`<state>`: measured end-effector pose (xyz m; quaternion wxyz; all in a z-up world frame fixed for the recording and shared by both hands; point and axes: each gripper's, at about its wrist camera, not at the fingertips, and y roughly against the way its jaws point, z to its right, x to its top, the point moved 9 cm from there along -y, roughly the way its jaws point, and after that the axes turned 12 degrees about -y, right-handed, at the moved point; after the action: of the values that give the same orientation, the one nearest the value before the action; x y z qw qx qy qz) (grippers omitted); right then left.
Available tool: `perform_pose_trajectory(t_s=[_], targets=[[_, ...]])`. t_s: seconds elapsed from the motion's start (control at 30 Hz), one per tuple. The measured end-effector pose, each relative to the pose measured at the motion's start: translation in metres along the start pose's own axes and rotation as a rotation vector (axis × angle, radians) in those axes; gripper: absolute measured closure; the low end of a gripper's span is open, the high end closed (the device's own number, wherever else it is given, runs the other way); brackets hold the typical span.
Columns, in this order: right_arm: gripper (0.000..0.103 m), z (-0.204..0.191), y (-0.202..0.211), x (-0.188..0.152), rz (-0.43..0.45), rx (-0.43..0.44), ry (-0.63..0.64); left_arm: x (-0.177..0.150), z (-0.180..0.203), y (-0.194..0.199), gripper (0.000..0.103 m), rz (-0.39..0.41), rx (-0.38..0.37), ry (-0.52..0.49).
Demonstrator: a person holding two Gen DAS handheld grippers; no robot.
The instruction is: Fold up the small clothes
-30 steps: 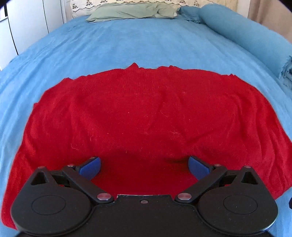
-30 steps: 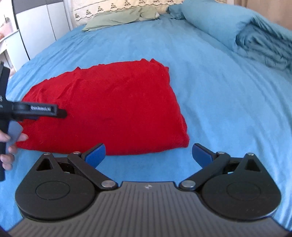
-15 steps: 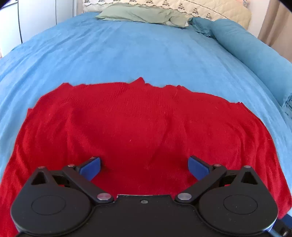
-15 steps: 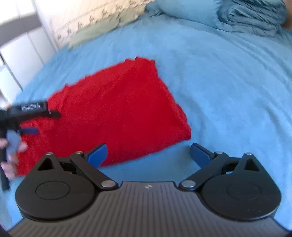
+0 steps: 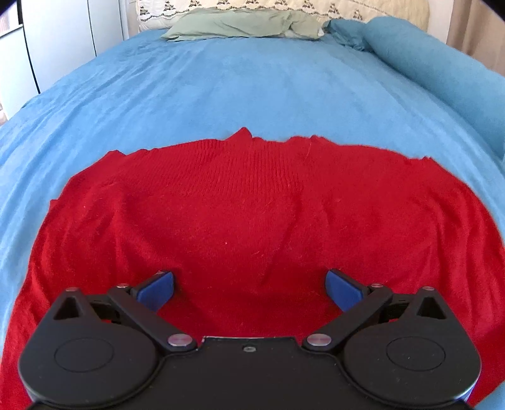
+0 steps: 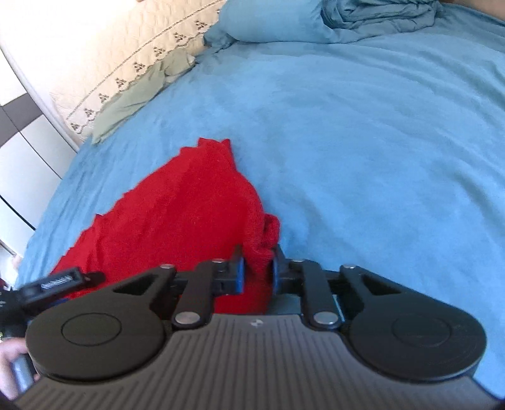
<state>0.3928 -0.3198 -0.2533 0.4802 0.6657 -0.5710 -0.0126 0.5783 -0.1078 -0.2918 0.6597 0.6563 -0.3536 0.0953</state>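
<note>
— Red knit is bunching between the blue pads (image 6: 237, 275) of the right gripper (image 6: 255, 274) at lower centre of the right wrist view; its fingers are nearly together, pinching a corner of the sweater (image 6: 176, 227).

— And the left gripper (image 5: 249, 288)?

— Its fingers are standing wide apart at the bottom of the left wrist view, gripping nothing, hovering low over the near part of the sweater (image 5: 252, 220). Whether they are touching the cloth I cannot tell.

— So how should this fold go?

— My judgement: the right one is taking just a small pinch, so it should be lifting only enough to clear the bed and carrying the corner across slowly, or the knit may be slipping out. The left one would be doing well to press down or take the matching corner, so the edge is travelling straight instead of twisting.

— How is the garment looking?

— Soft, fuzzy, ribbed towards its far edge in the left view, lying fairly flat with shallow wrinkles across the lower half of the frame. In the right view it is filling the lower left, with a small crumpled lump just above the pinch.

— Beyond it?

— Blue bedspread (image 5: 252, 82) is stretching away, with a green pillow (image 5: 240, 23) at top centre.
</note>
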Motion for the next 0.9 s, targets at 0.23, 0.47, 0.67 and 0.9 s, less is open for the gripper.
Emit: perform_pose_trajectory(t_s=[0.23,0.47,0.67,0.9], targets=[[0.074,-0.057,0.025,0.011,0.024,0.145,0.028,0.005,-0.009,0.005,0.000,-0.060,-0.033,-0.001],[0.075,-0.190,0.036,-0.007,-0.004,0.329,0.200,-0.020,-0.089,0.056,0.000,-0.049,0.027,-0.020],[0.076,-0.307,0.034,-0.116,-0.176,0.503,0.500,-0.075,-0.159,0.088,0.001,-0.049,-0.020,0.033],[0.077,-0.309,-0.027,-0.243,-0.447,0.423,0.696,-0.135,-0.184,0.090,0.001,-0.084,-0.043,0.042]])
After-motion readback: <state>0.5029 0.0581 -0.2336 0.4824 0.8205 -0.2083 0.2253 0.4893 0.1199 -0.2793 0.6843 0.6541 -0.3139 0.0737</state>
